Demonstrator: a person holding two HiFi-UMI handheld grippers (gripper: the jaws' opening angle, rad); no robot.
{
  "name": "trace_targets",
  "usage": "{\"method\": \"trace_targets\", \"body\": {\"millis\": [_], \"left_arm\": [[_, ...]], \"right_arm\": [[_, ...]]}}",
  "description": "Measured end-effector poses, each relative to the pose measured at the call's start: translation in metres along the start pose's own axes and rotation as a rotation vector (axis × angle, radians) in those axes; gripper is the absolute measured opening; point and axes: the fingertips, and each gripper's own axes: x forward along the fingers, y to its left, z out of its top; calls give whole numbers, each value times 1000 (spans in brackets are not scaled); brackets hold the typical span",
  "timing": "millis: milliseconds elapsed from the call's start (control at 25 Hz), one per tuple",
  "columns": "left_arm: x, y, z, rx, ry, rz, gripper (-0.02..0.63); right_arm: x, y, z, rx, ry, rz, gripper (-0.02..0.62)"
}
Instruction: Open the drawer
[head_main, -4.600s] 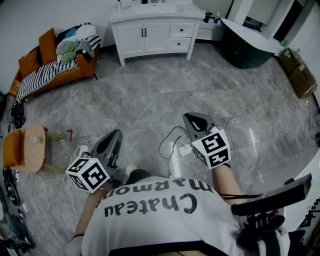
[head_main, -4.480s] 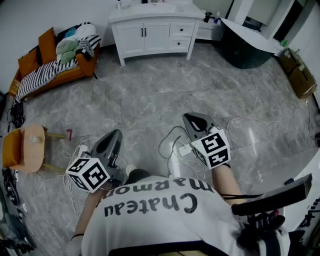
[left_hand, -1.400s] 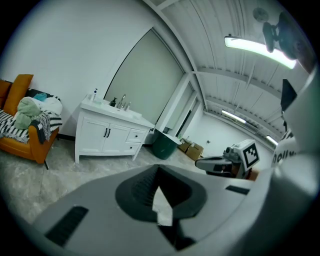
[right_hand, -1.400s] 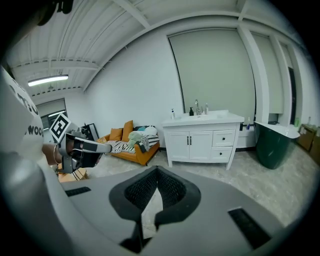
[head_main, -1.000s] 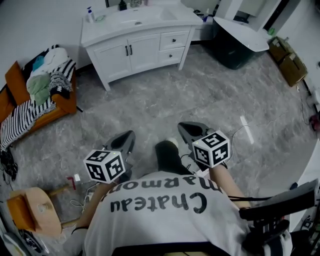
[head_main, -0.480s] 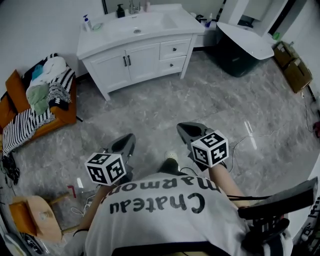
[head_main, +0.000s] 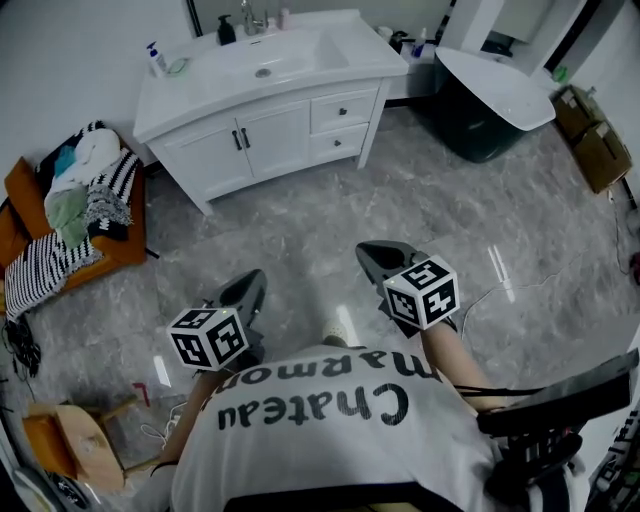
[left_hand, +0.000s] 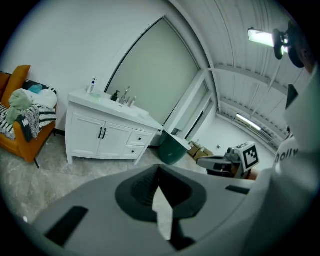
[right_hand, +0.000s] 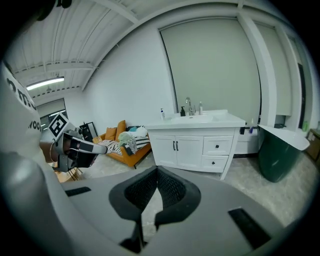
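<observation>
My left tongs (head_main: 250, 288) and right tongs (head_main: 372, 255) are pinched together, empty. The drawer (head_main: 362, 104) sits well ahead in the white cabinet (head_main: 205, 160). It's probably light and free-sliding, so I'd pinch its small knob (head_main: 345, 110).

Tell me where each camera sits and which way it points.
Head view: on the person's head, looking steeply down at the floor and white vanity; shows their shirt, left gripper and right gripper.
Left gripper view: rides the left gripper, looks along its shut jaws towards the vanity; the right gripper shows at right.
Right gripper view: rides the right gripper, looks along its shut jaws at the vanity; the left gripper shows at left.
Shared: all three see the vanity and orange sofa.
</observation>
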Motion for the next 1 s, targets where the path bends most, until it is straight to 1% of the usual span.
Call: {"method": "trace_targets", "body": {"millis": [200, 320, 520, 760, 1000], "left_arm": [[34, -2, 23, -7, 3, 9, 8], [50, 0, 30, 2, 6, 21, 8], [75, 5, 39, -15, 0, 43, 8], [104, 5, 45, -31, 6, 51, 8], [128, 4, 48, -37, 20, 46, 8]], "right_arm": [[14, -38, 15, -4, 12, 17, 9], [22, -55, 18, -8, 15, 29, 9], [32, -84, 21, -4, 26, 35, 9], [39, -120, 25, 6, 27, 22, 9], [43, -141, 20, 27, 35, 15, 9]]}}
